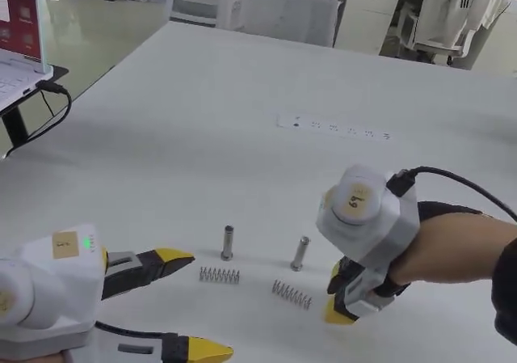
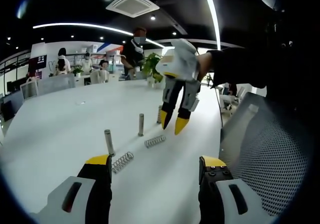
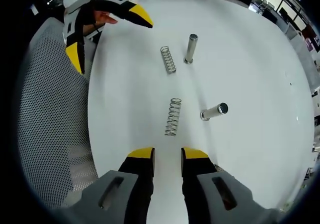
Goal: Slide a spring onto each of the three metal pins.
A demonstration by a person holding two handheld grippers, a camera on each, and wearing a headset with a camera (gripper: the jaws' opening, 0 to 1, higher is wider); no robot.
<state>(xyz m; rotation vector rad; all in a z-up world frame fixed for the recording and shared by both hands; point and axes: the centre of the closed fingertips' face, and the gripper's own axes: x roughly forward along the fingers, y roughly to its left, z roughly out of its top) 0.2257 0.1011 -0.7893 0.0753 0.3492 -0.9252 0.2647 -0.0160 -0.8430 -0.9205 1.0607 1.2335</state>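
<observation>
Two metal pins (image 1: 228, 242) (image 1: 300, 252) stand upright on the white table (image 1: 242, 104). Two springs (image 1: 220, 275) (image 1: 292, 294) lie flat just in front of them. My left gripper (image 1: 198, 302) is at the lower left, jaws wide open and empty; its view shows the near pin (image 2: 108, 141) and a spring (image 2: 122, 161) ahead. My right gripper (image 1: 336, 302) points down at the table right of the pins, narrowly open with nothing between its jaws. Its view looks down on a spring (image 3: 173, 116) and a pin (image 3: 215, 111). A third upright piece (image 2: 160, 114) is partly hidden behind it.
A flush socket strip (image 1: 339, 128) sits in the table further back. A laptop (image 1: 16, 31) with a black cable (image 1: 48, 108) is at the far left. A grey mesh chair (image 2: 270, 149) stands at the near table edge. People are in the background.
</observation>
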